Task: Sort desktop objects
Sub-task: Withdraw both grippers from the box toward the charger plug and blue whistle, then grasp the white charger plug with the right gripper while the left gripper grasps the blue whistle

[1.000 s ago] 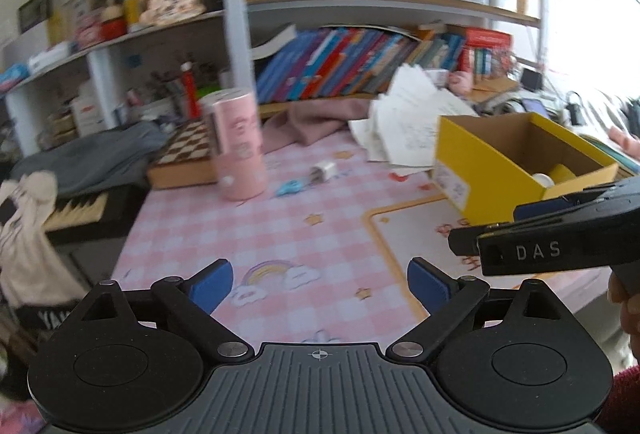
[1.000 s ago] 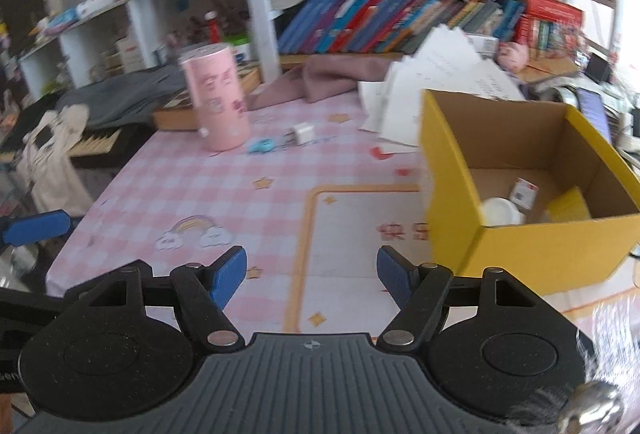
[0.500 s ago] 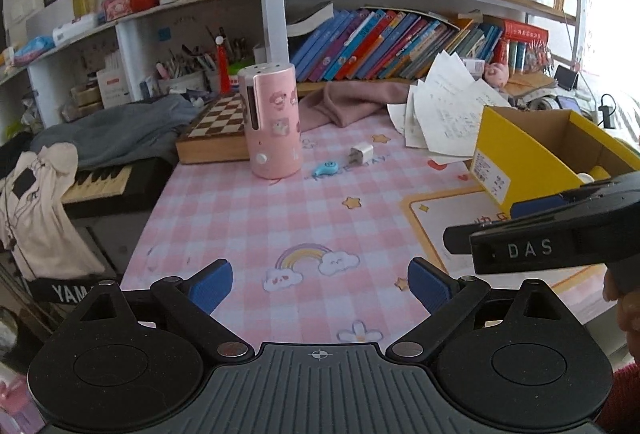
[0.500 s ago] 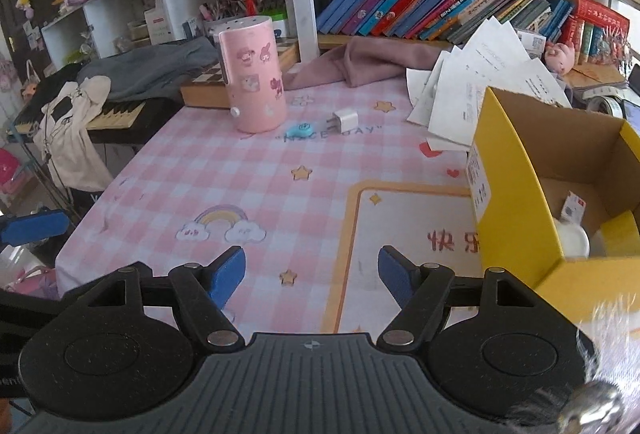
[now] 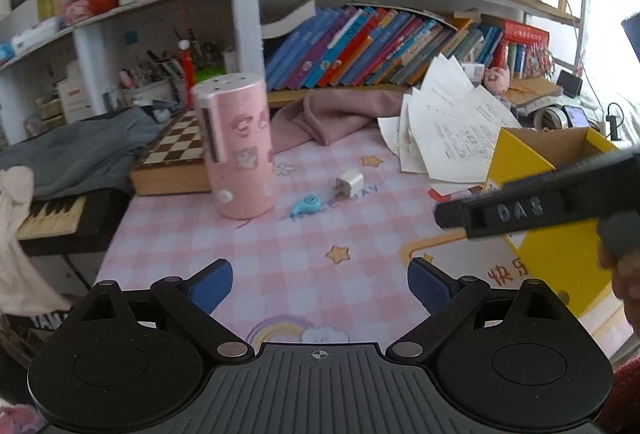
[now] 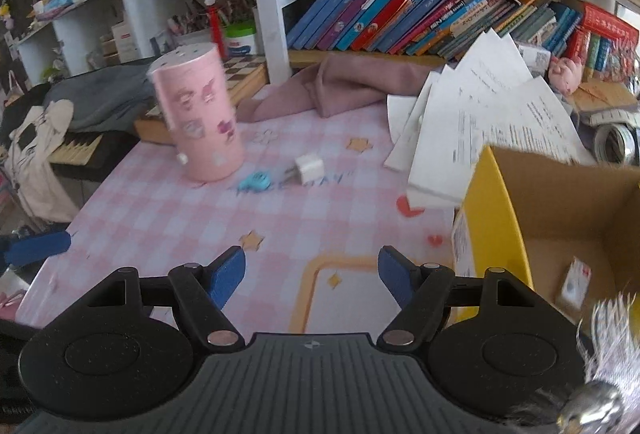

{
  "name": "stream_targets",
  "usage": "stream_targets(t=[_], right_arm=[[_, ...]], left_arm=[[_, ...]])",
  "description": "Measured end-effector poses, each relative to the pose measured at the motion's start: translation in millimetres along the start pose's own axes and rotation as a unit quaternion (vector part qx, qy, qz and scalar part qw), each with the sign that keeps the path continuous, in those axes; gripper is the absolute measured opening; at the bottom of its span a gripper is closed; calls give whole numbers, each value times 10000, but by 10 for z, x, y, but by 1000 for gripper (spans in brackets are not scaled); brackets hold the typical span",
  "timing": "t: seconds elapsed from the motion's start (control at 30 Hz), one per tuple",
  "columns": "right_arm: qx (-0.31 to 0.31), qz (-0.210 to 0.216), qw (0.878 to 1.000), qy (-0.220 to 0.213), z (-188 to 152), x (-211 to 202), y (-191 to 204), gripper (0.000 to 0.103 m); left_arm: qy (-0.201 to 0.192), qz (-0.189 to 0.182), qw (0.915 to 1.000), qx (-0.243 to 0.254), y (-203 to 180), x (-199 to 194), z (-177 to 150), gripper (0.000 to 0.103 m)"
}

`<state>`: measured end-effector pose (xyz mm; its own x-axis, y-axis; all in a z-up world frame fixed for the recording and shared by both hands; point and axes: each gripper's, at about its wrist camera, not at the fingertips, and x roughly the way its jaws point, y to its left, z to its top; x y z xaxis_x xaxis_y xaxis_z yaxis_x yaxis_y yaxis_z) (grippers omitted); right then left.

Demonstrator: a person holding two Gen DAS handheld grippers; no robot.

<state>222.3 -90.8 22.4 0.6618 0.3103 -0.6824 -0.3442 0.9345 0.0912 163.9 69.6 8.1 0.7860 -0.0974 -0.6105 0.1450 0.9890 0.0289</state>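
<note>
A pink cylinder (image 5: 236, 149) stands upright on the pink checked desk mat (image 5: 280, 254). A small blue object (image 5: 305, 204) and a white charger plug (image 5: 350, 182) lie just right of it. They show in the right wrist view too: the cylinder (image 6: 196, 121), the blue object (image 6: 254, 181), the plug (image 6: 309, 169). A yellow cardboard box (image 6: 508, 234) stands at the right with small items inside. My left gripper (image 5: 319, 284) is open and empty above the mat. My right gripper (image 6: 311, 276) is open and empty, near the box's left wall.
A chessboard box (image 5: 174, 157), a grey cloth (image 5: 80, 149) and a keyboard (image 5: 48, 213) lie at the left. A pink cloth (image 5: 332, 117) and loose papers (image 5: 448, 129) lie at the back. Bookshelves (image 5: 380, 45) rise behind. The desk edge runs along the left.
Both grippers have moved forward over the desk toward the cylinder and small items, which now look larger. Both stay open and empty.
</note>
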Motion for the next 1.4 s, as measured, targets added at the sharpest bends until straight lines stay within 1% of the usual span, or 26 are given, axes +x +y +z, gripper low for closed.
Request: stream_targets(t=[0.07,0.37,0.43,0.5,0.57,0.6,0.7,0.73,0.87,0.97,1.0,1.03,1.07,1.1,1.17,1.27,1.4], right_arm=[[-33,14,10000,41,108,134,-48,72],[-315,193,9990,253,560,777,-90,72],[-346,237,9985,339,632,954,-81,71],[-378,278,9978,468,689,1144,-68,70],[-423,325,9968,588,737,1315,-44,69],[-463,347,9964,618,757,1385,-25,69],[-619,407,9950,675,817,1585,39,69],[-655,406,9946,700,835,1652,57,67],[-736,319,9935,804,875,1891,78,63],[-669,281,9932,911,875,2031,38,62],[-637,276,9930,953,872,2071,23,61],[-606,294,9928,986,869,2100,11,57],[-562,343,9926,1021,865,2124,-6,48],[-517,384,9923,1060,861,2142,-24,44],[-463,380,9924,1074,850,2146,-50,43],[-404,347,9929,1063,848,2141,-93,43],[-380,334,9928,1082,847,2137,-125,43]], left_arm=[[22,-21,10000,17,-9,120,41,96],[282,153,9994,127,-38,708,152,95],[347,207,9990,169,-36,838,180,90],[433,225,9987,163,-18,966,207,88],[510,249,9983,149,4,1092,231,83],[553,263,9980,153,11,1151,242,78],[654,302,9972,181,38,1326,281,73],[672,311,9971,191,46,1382,300,70],[702,331,9967,220,68,1570,373,64],[760,305,9962,285,52,1710,401,60],[780,289,9960,326,41,1755,408,57],[798,276,9958,368,29,1797,413,55],[811,272,9955,404,18,1838,418,54],[823,274,9953,428,11,1873,426,53],[849,289,9950,442,6,1941,444,52],[839,290,9955,334,24,2007,470,51],[826,200,9962,213,41,2050,498,45]])
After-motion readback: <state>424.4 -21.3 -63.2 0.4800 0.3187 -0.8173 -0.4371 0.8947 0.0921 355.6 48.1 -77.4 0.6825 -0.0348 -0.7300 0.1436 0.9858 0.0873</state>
